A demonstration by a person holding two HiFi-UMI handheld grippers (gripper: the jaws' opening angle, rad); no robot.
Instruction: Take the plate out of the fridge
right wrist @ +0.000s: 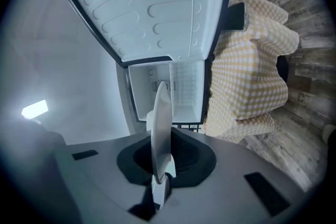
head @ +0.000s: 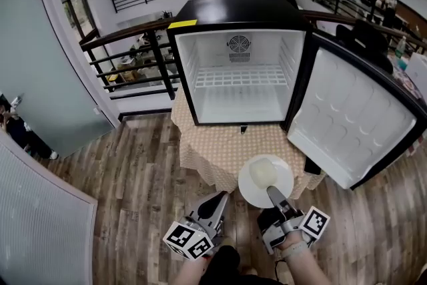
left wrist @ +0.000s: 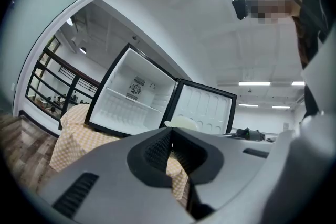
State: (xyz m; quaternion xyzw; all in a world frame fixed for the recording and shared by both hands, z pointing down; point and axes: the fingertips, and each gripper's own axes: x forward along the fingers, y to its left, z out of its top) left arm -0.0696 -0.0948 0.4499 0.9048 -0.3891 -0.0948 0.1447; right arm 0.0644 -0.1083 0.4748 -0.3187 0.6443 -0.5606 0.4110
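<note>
Left gripper (head: 219, 199) first: it sits in front of the fridge (head: 235, 13) and to the left of its opening, jaws together with nothing between them, touching nothing. Above the closed tips its own view shows the open cabinet.

Now the fridge itself, standing on a table under a checked cloth (head: 212, 143). The cabinet is white inside and bare, with one wire shelf (head: 240, 77) across the middle and a round fan grille on the back wall. Its door (head: 347, 117) is swung wide to the right, and the moulded inner panel carries nothing.

The plate (head: 283, 169) is outside the fridge, in front of its opening and just past the front edge of the cloth. It is white and round, held level, with a pale rounded lump (head: 262, 172) sitting on it – what that is I cannot tell.

Right gripper (head: 272, 191) – jaws clamped on the plate's near rim. Its own view shows the plate edge-on between the pads, a thin white disc pointing at the fridge.
</note>
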